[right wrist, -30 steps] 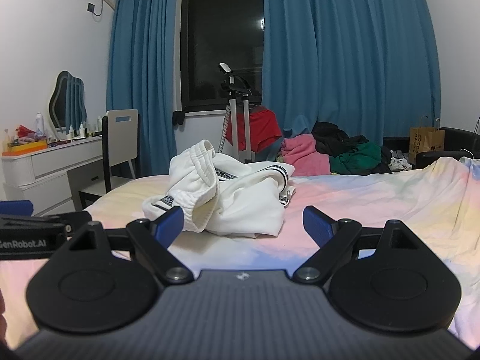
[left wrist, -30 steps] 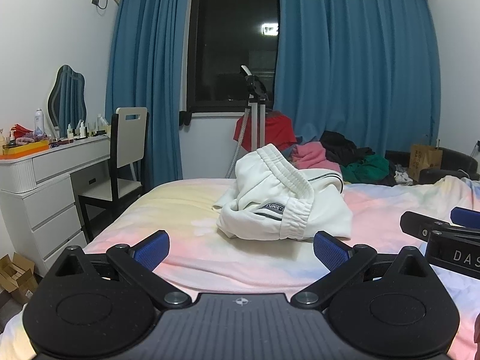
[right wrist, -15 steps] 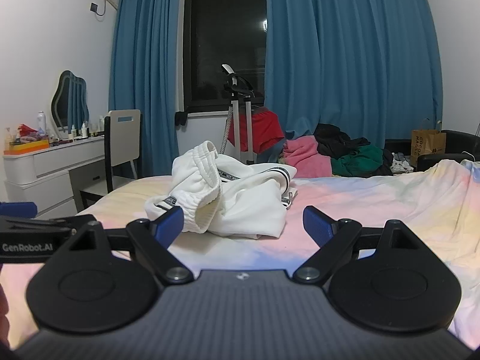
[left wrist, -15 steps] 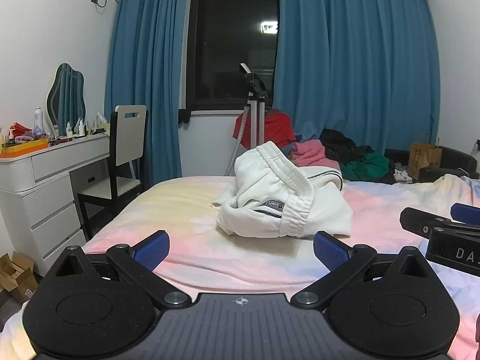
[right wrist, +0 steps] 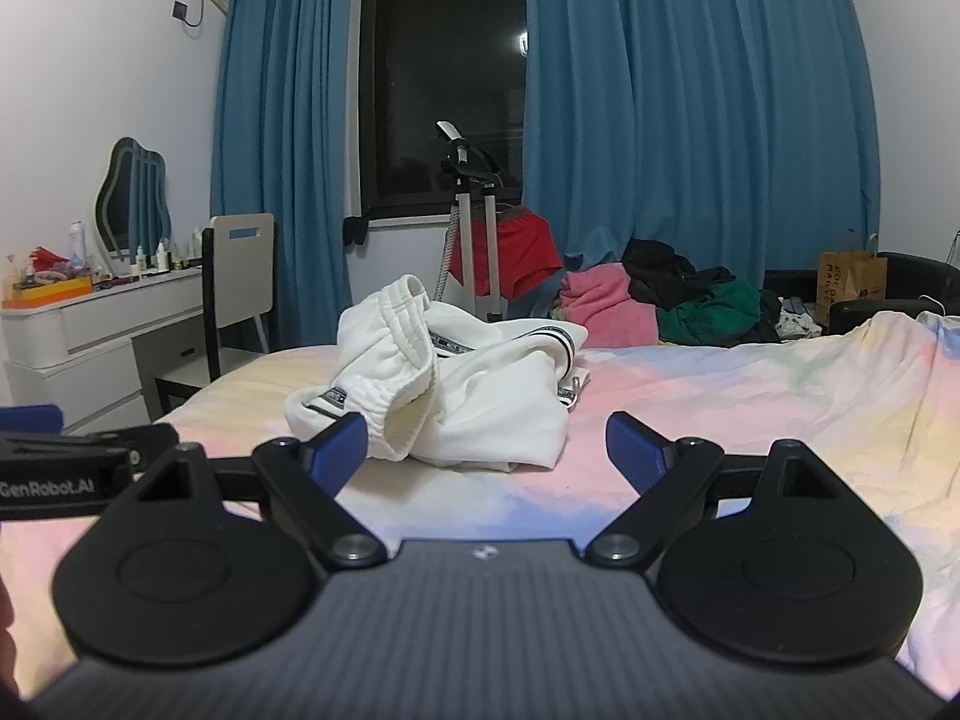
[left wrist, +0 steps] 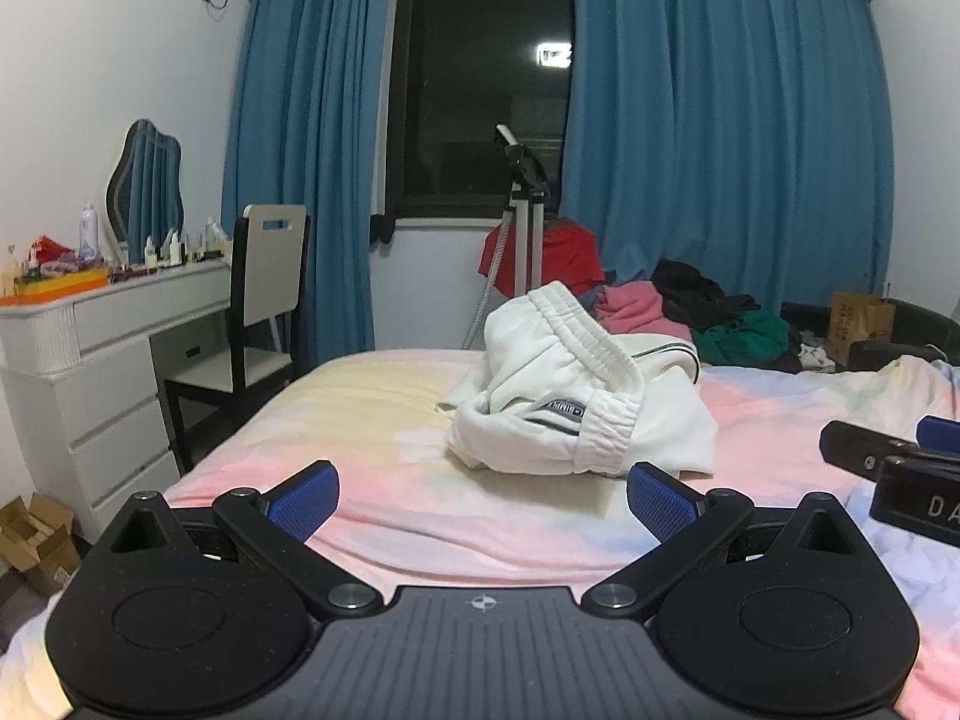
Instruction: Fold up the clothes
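Observation:
A crumpled white garment (left wrist: pixel 576 402) with a ribbed elastic waistband and black-striped trim lies in a heap on the pastel bed (left wrist: pixel 372 420). It also shows in the right wrist view (right wrist: pixel 456 396). My left gripper (left wrist: pixel 483 501) is open and empty, low over the bed, short of the garment. My right gripper (right wrist: pixel 486 450) is open and empty, its left pad (right wrist: pixel 336 447) close in front of the garment's waistband. Each gripper shows at the edge of the other's view: the right one (left wrist: pixel 900 468), the left one (right wrist: pixel 66 462).
A white dresser (left wrist: pixel 102 360) with bottles and a mirror stands left, with a chair (left wrist: pixel 264 312) beside it. A pile of pink, black and green clothes (right wrist: pixel 678 306) and a garment steamer stand (right wrist: pixel 474 240) lie beyond the bed under blue curtains. A paper bag (right wrist: pixel 849 291) sits far right.
Both grippers have moved slightly forward toward the white garment, which looks a little nearer. Both jaws stay open. The garment has not moved.

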### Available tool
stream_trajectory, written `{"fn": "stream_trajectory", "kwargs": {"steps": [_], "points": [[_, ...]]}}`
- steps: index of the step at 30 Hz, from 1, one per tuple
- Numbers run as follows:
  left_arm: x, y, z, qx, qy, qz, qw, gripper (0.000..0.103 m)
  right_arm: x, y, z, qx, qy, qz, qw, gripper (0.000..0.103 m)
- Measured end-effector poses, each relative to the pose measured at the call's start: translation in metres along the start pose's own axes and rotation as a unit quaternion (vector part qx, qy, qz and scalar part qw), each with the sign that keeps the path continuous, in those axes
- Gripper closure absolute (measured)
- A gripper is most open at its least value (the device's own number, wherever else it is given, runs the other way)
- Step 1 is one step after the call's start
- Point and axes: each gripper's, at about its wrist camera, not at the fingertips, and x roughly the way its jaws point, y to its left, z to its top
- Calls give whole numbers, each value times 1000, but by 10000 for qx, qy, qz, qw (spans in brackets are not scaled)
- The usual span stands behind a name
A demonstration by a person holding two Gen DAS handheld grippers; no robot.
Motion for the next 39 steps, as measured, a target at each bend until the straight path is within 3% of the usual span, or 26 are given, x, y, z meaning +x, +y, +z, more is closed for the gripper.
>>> {"fn": "stream_trajectory", "kwargs": {"steps": [10,17,19,22,23,25,26,30,33,38,39], "points": [[10,-3,-9,96,134,3,9999,0,0,-10,5,314,81,-35,9995,15],[22,-9,-16,185,284,-102,9994,0,-9,-29,13,842,-101,-2,9964,16],[30,-12,-16,194,331,-158,9991,0,-10,-34,14,886,-88,-106,9960,23],[51,-23,-10,276,482,-209,9982,0,-8,-44,13,1062,-10,-240,9941,43],[60,-27,-6,347,514,-280,9977,0,-6,-48,12,1147,10,-269,9930,61],[81,-35,4,452,586,-434,9963,0,-5,-55,11,1192,11,-425,9920,83],[92,-39,9,492,623,-513,9955,0,-5,-57,11,1187,-42,-470,9918,88],[138,-64,20,863,553,-512,9934,0,-2,-65,8,1173,-294,-684,9903,88],[175,-87,20,1231,525,-251,9907,1,6,-70,4,1137,-448,-846,9889,88],[235,-107,15,1446,587,379,9870,18,31,-79,-7,1176,-310,-793,9894,87],[242,-107,16,1429,526,514,9870,29,37,-80,-9,1211,-223,-713,9898,87]]}}
